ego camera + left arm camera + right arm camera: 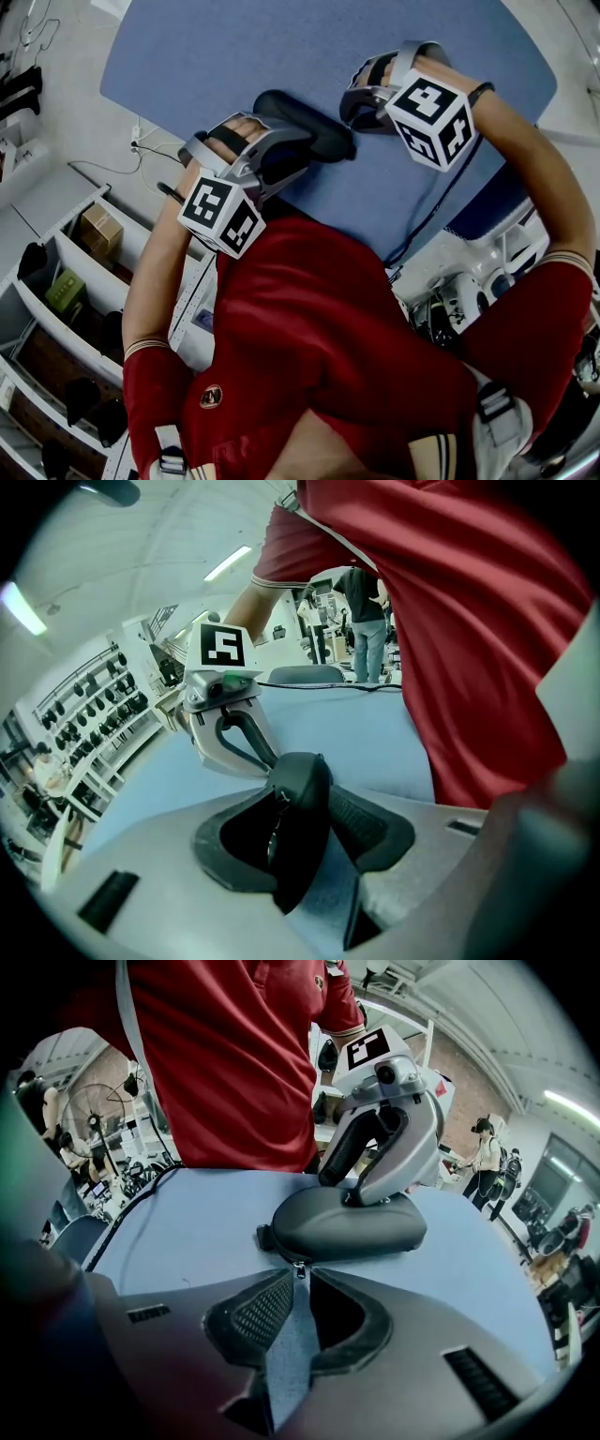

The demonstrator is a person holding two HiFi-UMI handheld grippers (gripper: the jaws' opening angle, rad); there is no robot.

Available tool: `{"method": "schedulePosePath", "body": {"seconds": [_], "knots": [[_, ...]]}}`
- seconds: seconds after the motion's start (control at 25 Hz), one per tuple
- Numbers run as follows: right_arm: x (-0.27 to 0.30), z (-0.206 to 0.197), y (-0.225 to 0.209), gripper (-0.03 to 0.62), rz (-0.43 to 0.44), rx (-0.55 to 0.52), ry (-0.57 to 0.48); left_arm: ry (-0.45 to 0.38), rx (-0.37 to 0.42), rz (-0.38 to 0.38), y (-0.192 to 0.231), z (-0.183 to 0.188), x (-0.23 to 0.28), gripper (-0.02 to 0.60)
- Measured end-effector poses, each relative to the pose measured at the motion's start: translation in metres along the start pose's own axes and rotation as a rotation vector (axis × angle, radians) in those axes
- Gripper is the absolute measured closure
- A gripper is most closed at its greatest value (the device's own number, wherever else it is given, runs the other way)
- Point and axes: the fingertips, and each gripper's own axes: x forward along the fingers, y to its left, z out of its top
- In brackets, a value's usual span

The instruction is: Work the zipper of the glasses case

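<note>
The black glasses case [319, 129] lies on the blue mat [234, 47]. My left gripper [281, 155] is shut across one end of the case [302, 855], with a pad against each side. In the right gripper view the case [347, 1224] lies crosswise with its small metal zipper pull [299, 1268] at the near seam. My right gripper [298, 1277] has its jaws a little apart, and the pull sits right at the fingertips with a sliver of mat showing on either side. From above, the right gripper [361, 101] meets the case's other end.
A black cable [431, 202] runs across the mat toward the person's body. Shelves [66, 281] with boxes and dark items stand lower left. White equipment [478, 277] sits past the mat's near right edge. People stand far off in the room.
</note>
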Motion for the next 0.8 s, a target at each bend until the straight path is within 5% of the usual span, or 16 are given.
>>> {"method": "schedulePosePath", "body": {"seconds": [0.44,0.8], "knots": [[0.0043,0.0026,0.0015,0.551,0.1,-0.076,-0.001,-0.01,-0.01,0.0,-0.0008,0.0017,-0.0005,0.403],[0.0015,0.0007,0.005,0.576,0.12,-0.037,0.003,-0.029,-0.016,0.005,-0.0008,0.0008,-0.0015,0.405]]}}
